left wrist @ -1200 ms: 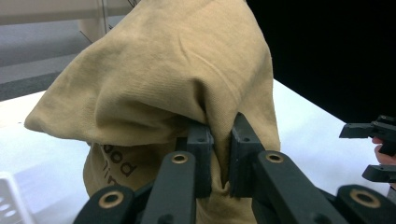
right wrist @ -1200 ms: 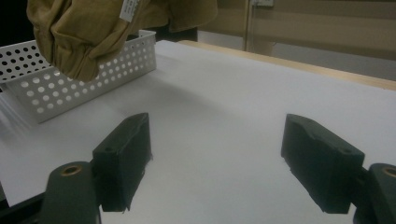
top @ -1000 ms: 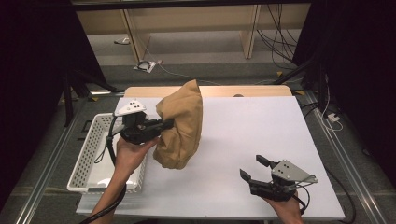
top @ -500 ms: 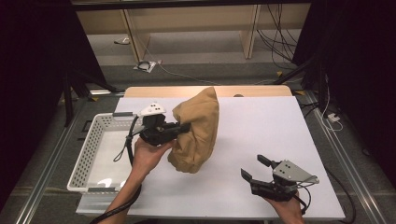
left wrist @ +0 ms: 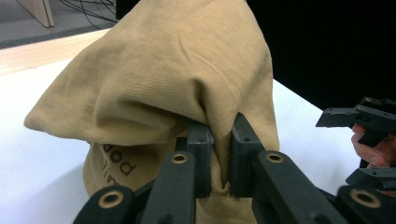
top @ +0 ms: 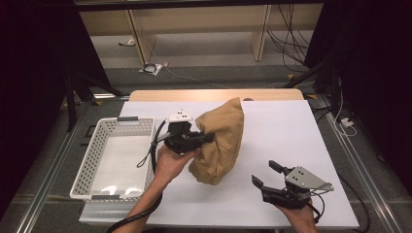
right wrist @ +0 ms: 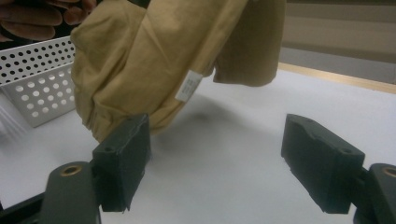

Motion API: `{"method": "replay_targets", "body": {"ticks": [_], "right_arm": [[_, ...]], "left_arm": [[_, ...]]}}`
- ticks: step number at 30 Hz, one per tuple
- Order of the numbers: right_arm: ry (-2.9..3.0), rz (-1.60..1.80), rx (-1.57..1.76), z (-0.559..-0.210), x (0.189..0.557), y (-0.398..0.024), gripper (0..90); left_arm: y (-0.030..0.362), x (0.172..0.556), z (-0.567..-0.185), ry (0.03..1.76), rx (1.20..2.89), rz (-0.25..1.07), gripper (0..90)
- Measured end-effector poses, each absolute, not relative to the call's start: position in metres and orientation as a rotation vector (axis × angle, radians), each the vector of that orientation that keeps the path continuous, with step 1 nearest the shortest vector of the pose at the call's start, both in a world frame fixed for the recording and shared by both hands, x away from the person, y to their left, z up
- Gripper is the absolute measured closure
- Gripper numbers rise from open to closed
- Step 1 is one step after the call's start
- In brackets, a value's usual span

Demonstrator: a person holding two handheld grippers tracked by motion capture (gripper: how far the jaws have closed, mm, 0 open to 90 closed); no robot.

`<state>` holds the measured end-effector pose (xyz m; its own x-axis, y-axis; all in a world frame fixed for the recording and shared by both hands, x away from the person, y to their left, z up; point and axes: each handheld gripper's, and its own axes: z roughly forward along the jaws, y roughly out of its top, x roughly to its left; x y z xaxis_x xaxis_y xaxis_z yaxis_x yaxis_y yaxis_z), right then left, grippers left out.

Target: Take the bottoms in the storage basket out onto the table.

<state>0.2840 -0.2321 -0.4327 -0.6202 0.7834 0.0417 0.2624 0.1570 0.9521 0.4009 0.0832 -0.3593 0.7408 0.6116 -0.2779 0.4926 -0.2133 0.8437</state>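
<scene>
At the left we are noting a white perforated plastic basket (top: 112,160) sitting on the white table top (top: 291,141), nothing visible inside it. Just beside its right wall we are seeing the left gripper (top: 206,137), its jaws pinching tight on a fold of the tan cotton garment (top: 221,141), which is hanging bunched with its lower end resting on the table near the middle. Further right, well apart, we are recording the right gripper (top: 266,174), jaws standing wide open and holding nothing.
</scene>
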Motion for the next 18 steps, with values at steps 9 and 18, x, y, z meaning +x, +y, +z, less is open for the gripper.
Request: {"method": "replay_targets", "body": {"ticks": [9, 18], "right_arm": [[1.969, 1.470, 0.996, -0.432, 0.284, -0.233, 25.1], [1.965, 1.473, 0.999, -0.433, 0.285, -0.234, 25.1]], "left_arm": [[0.057, 0.405, -0.375, 0.851, 1.928, 0.092, 81.3], [0.034, 0.410, -0.396, 0.863, 1.969, 0.050, 81.0]]}}
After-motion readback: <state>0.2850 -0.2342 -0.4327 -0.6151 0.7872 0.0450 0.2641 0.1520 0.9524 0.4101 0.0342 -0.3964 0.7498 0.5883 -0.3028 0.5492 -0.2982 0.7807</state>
